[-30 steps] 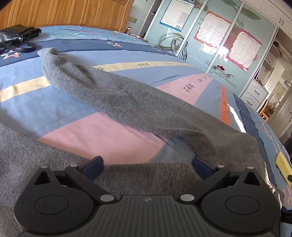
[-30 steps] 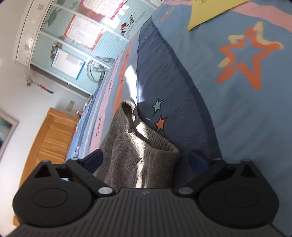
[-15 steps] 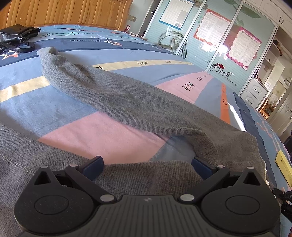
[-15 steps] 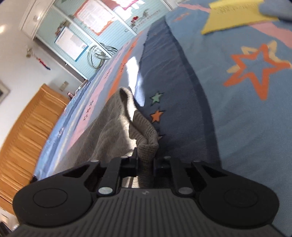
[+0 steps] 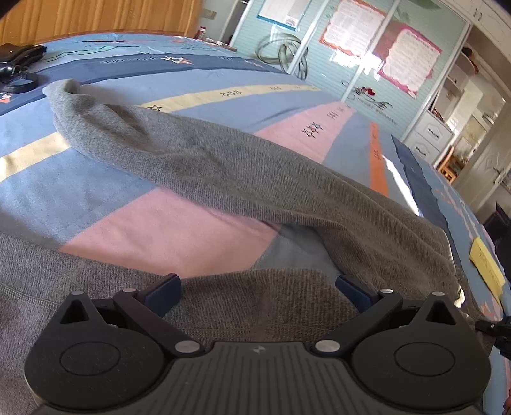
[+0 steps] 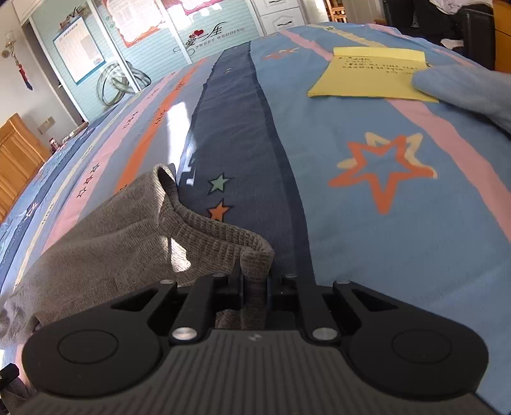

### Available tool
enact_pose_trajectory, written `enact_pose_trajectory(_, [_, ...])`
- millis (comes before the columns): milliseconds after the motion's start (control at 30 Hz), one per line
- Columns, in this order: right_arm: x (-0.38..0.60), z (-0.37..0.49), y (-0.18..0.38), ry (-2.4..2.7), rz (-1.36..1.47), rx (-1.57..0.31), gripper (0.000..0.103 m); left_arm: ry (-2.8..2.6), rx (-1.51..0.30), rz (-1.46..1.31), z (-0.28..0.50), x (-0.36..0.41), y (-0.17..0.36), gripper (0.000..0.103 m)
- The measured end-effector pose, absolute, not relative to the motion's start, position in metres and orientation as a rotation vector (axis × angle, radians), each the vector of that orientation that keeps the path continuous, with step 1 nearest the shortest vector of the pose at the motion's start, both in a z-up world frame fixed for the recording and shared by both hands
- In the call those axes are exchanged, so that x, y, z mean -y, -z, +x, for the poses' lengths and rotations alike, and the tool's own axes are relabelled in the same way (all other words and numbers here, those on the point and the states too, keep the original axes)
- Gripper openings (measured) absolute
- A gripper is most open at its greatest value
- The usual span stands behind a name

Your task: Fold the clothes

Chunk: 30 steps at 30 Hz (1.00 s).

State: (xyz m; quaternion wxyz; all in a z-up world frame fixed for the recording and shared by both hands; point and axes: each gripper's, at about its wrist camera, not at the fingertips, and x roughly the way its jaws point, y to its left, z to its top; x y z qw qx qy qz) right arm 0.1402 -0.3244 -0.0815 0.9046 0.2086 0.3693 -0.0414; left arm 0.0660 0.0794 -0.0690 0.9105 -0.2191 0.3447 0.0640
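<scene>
A grey knitted sweater [image 5: 223,172] lies spread on the striped bedspread [image 5: 166,230], one sleeve stretching toward the far left. My left gripper [image 5: 258,289] hangs open just above the sweater's near edge, its blue pads [image 5: 164,289] wide apart with knit showing between them, nothing pinched. In the right wrist view, my right gripper [image 6: 255,284] is shut on the ribbed cuff [image 6: 252,258] of the grey sweater [image 6: 105,245], which trails back to the left over the bedspread [image 6: 367,249].
A yellow sheet of paper [image 6: 370,71] and a light blue cloth [image 6: 469,89] lie at the far right of the bed. A black bag [image 5: 19,57] rests near the wooden headboard [image 5: 95,16]. Wardrobe doors with posters [image 5: 377,44] stand beyond the bed.
My right gripper went from wide open around the cuff to shut on it, then rose and rolled so the bed now looks more level. The left gripper stayed put and open.
</scene>
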Motion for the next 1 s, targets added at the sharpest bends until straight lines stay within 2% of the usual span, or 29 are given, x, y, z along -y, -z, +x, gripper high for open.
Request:
enact_pose_trajectory(233, [0.311, 0.135, 0.047, 0.102, 0.227, -0.71, 0.014, -0.115, -0.722, -0.491, 0.066, -0.09, 0.064, 0.102])
enact_pose_trajectory(367, [0.305, 0.156, 0.082, 0.163, 0.153, -0.807, 0.014, -0.114, -0.722, -0.488, 0.064, -0.093, 0.062, 0.102])
enact_pose_trajectory(533, [0.321, 0.139, 0.08, 0.174, 0.29, -0.762, 0.017, -0.125, -0.718, -0.506, 0.064, -0.099, 0.062, 0.102])
enact_pose_trajectory(600, [0.332, 0.137, 0.084, 0.164, 0.346, -0.793, 0.026, -0.118, -0.724, -0.502, 0.065, -0.098, 0.066, 0.102])
enact_pose_trajectory(667, [0.346, 0.135, 0.084, 0.135, 0.434, -0.819, 0.029, -0.12, -0.721, -0.479, 0.067, -0.095, 0.069, 0.102])
enact_pose_trajectory(733, [0.361, 0.128, 0.076, 0.148, 0.545, -0.783, 0.044, -0.128, -0.695, -0.483, 0.066, -0.094, 0.071, 0.102])
enact_pose_trajectory(800, [0.362, 0.128, 0.063, 0.125, 0.543, -0.699, 0.048, -0.141, -0.663, -0.518, 0.065, -0.094, 0.073, 0.102])
enact_pose_trajectory(867, [0.357, 0.136, 0.051, 0.058, 0.512, -0.62, 0.066, -0.145, -0.624, -0.573, 0.063, -0.096, 0.074, 0.102])
enact_pose_trajectory(900, [0.355, 0.15, 0.053, -0.019, 0.548, -0.63, 0.08, -0.142, -0.605, -0.589, 0.062, -0.096, 0.075, 0.102])
enact_pose_trajectory(933, [0.353, 0.165, 0.055, -0.098, 0.586, -0.642, 0.084, -0.146, -0.596, -0.593, 0.063, -0.095, 0.076, 0.102])
enact_pose_trajectory(1000, [0.348, 0.203, 0.064, -0.169, 0.619, -0.711, 0.084, -0.16, -0.587, -0.589, 0.066, -0.093, 0.078, 0.102])
